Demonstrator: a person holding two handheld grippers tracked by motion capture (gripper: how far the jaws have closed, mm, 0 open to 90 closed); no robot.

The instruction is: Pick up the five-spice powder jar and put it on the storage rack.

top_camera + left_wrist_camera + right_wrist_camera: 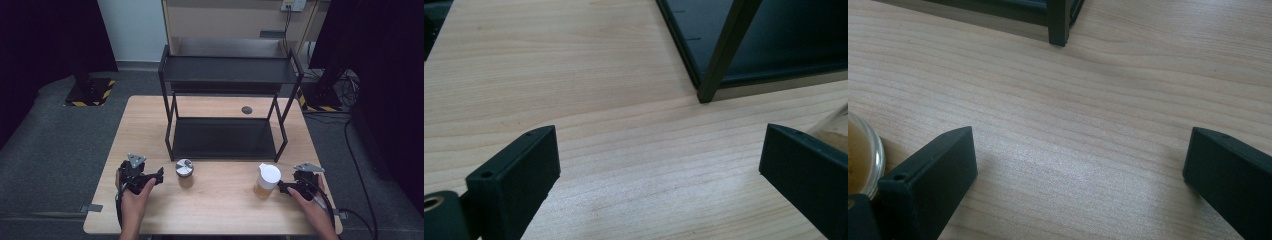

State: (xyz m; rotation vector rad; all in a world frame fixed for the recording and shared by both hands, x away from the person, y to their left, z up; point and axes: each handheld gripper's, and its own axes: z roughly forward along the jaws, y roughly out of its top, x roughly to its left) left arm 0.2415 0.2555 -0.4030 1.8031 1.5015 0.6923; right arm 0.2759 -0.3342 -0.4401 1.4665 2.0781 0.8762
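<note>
A light wooden bench [215,200] is seen from above, with a person's two forearms entering from the near edge. On the left, the left hand-held gripper [159,175] is held low over the bench, its jaws spread wide with nothing between them; in the left gripper view only bare wood lies in the gap [659,160]. Just to the right of this hand-held gripper, close beyond its jaw tips, a small jar with a shiny metal lid [184,171] stands upright on the bench. Its glass edge is glimpsed at the right border of the left gripper view [836,122], outside the jaws.

Further right, a jar with a white lid [266,181], filled with an amber substance, stands upright just to the left of the right hand-held gripper [281,187]. The right hand-held gripper is likewise wide open and holds nothing. In the right gripper view [1080,160] the jar's glass wall [865,160] is seen beside the left jaw, outside the gap; whether it is touched cannot be told.

Beyond both hand-held grippers a black two-tier metal shelf rack [227,100] stands on the far half of the bench.
</note>
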